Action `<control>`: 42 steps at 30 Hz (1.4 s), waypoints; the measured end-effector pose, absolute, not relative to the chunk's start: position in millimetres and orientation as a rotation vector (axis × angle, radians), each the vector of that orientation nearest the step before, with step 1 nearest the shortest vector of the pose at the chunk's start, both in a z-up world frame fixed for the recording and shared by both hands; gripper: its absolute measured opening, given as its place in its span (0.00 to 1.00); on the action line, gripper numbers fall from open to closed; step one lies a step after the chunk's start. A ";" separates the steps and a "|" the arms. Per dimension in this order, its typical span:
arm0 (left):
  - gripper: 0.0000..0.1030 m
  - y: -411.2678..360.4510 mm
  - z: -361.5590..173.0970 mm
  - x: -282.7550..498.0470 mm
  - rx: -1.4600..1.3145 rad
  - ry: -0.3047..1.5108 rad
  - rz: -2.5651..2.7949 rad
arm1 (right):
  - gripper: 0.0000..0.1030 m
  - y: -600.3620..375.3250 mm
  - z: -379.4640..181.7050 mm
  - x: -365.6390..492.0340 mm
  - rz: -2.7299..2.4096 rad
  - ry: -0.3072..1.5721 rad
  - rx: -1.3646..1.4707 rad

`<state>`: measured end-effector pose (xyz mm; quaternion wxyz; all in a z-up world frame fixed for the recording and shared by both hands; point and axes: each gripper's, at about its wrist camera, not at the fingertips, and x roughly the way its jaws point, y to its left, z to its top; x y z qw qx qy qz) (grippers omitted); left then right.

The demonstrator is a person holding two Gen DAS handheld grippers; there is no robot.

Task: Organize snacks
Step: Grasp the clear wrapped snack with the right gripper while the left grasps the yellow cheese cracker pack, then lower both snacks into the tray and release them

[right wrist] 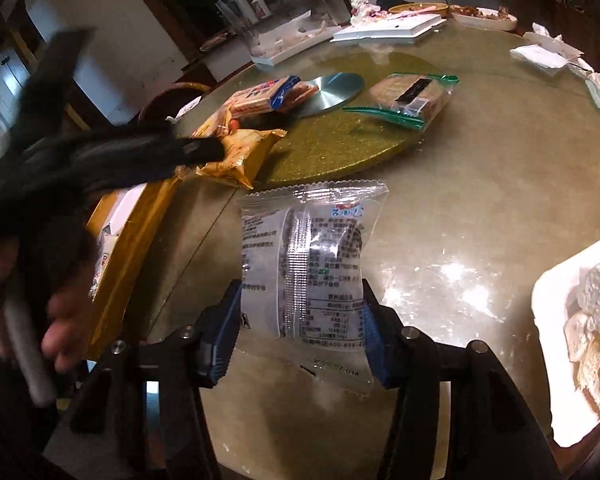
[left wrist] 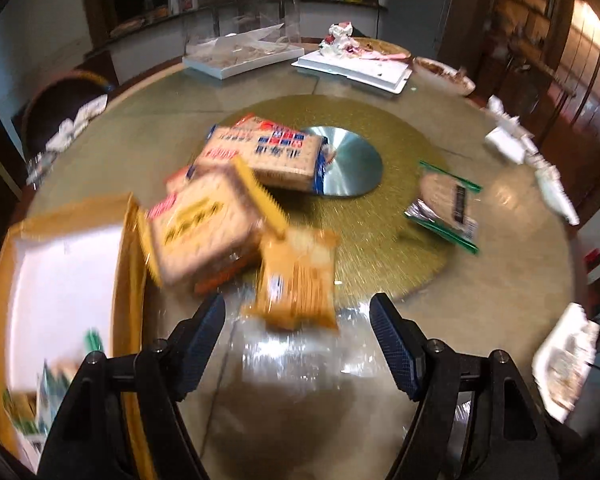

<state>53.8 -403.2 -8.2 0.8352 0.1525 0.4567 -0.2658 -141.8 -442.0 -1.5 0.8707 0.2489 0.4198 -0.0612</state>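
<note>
Through the left wrist camera, the left gripper [left wrist: 298,334] is hanging over the glass table [left wrist: 480,300] with its jaws spread and nothing between them. An orange snack packet [left wrist: 296,276] is lying just beyond the fingertips, toward twelve o'clock. At ten o'clock from it a cracker pack [left wrist: 204,224] is leaning against the rim of the yellow box [left wrist: 130,240], with another cracker pack [left wrist: 268,152] farther back at twelve o'clock by the silver disc [left wrist: 350,164]. A green-edged packet [left wrist: 446,204] is sitting well apart at two o'clock. The view is blurred, so fine contact is hard to judge.

Through the right wrist camera, the right gripper [right wrist: 300,332] is gripping a clear-wrapped snack [right wrist: 308,264], its pads pressing the wrapper's two side edges low down, the packet standing up toward twelve o'clock. The left gripper [right wrist: 204,150] is reaching across at ten o'clock, near the orange snack packet [right wrist: 240,152].

These packets look light, with crinkly, slippery film and brittle contents. I would take each across its filled body, gently, since a squeeze on the sealed fin alone may slip.
</note>
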 end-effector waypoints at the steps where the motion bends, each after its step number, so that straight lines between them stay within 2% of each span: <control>1: 0.72 -409.7 -11.2 57.1 0.337 0.963 -0.552 | 0.54 -442.6 -1.8 -141.7 -0.123 0.873 0.525; 3: 0.67 -419.8 -20.6 63.8 0.363 0.973 -0.525 | 0.54 -444.8 -2.1 -145.6 -0.122 0.869 0.540; 5: 0.43 -424.8 -32.4 68.6 0.384 1.022 -0.512 | 0.54 -445.0 -2.1 -146.4 -0.119 0.869 0.540; 9: 0.42 -413.3 -35.0 59.9 0.378 1.020 -0.480 | 0.54 -439.7 -1.6 -147.5 -0.108 0.868 0.525; 13: 0.42 -374.4 -27.9 27.2 0.241 1.091 -0.567 | 0.53 -436.4 -1.4 -149.4 -0.094 0.865 0.510; 18: 0.42 -308.1 -17.2 -28.0 0.047 1.086 -0.621 | 0.49 -435.2 -2.1 -148.8 -0.074 0.861 0.530; 23: 0.42 -275.2 -5.7 -48.6 -0.052 1.036 -0.632 | 0.47 -426.4 -1.4 -145.0 -0.057 0.860 0.522; 27: 0.42 -247.7 18.7 -49.1 -0.157 0.997 -0.655 | 0.46 -421.5 10.7 -147.4 -0.045 0.836 0.527; 34: 0.42 -163.5 79.2 -41.8 -0.221 0.811 -0.511 | 0.45 -380.3 65.5 -139.9 0.090 0.719 0.441; 42: 0.42 -99.9 46.7 -3.2 -0.261 0.834 -0.319 | 0.46 -304.8 54.0 -72.1 0.303 0.804 0.404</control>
